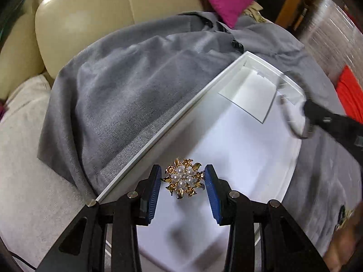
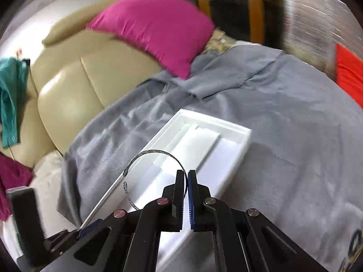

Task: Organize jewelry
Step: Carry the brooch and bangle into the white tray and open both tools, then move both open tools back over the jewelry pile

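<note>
A gold brooch with white pearls [image 1: 183, 178] sits between the blue pads of my left gripper [image 1: 183, 180], over the near end of a white shallow box [image 1: 245, 149] on a grey cloth; the pads touch its edges. My right gripper [image 2: 187, 195] is shut on a thin silver open bangle [image 2: 145, 156], held above the same white box [image 2: 229, 145]. In the left wrist view the right gripper [image 1: 301, 122] shows blurred at the box's far right edge. A white card insert [image 1: 249, 93] lies in the box's far end.
The grey cloth [image 1: 127, 104] covers a cream leather sofa [image 1: 95, 15]. A magenta cushion [image 2: 154, 29] lies behind, a red item [image 2: 349, 74] at right, a teal cloth [image 2: 10, 99] at left, a wooden cabinet [image 2: 231, 6] beyond.
</note>
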`<state>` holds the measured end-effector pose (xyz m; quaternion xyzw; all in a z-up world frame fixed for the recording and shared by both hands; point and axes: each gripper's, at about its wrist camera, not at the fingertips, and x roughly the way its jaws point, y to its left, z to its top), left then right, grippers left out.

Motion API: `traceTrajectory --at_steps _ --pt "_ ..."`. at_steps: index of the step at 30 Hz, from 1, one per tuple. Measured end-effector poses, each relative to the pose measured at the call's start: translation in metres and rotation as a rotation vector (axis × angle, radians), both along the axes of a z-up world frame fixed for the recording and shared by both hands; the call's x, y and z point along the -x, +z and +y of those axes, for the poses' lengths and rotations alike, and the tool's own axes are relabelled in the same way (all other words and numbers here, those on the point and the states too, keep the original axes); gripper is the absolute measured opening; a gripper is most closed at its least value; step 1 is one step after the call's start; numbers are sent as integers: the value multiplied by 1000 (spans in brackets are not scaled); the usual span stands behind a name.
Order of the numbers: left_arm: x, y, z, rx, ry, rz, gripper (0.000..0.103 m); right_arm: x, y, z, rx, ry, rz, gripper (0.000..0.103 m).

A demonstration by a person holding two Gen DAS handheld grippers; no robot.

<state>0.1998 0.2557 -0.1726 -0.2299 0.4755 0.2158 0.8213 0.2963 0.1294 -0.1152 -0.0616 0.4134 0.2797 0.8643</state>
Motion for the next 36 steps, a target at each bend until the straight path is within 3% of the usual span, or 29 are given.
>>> traceTrajectory --at_steps 9,11,14,20,23,29,34,36 --pt "1 -3 7 51 9 -22 41 -25 -41 41 148 86 107 5" --pt "-1 -5 9 63 11 -26 41 -27 -45 43 169 89 131 9" --pt "0 -6 9 67 9 -29 41 -32 -48 41 162 84 180 11" --pt "-3 -7 5 70 -18 -26 41 -30 -34 21 70 48 195 14" --pt "-2 0 -1 36 -34 -54 41 -22 -20 0 27 12 160 14" --pt "1 30 -40 -146 -135 -150 44 -1 9 -70 -60 -88 102 14" --pt "6 49 -106 -313 -307 -232 56 21 32 -161 -143 -201 76 14" --pt "9 52 -135 -339 -395 -259 61 29 37 -203 -169 -259 74 14"
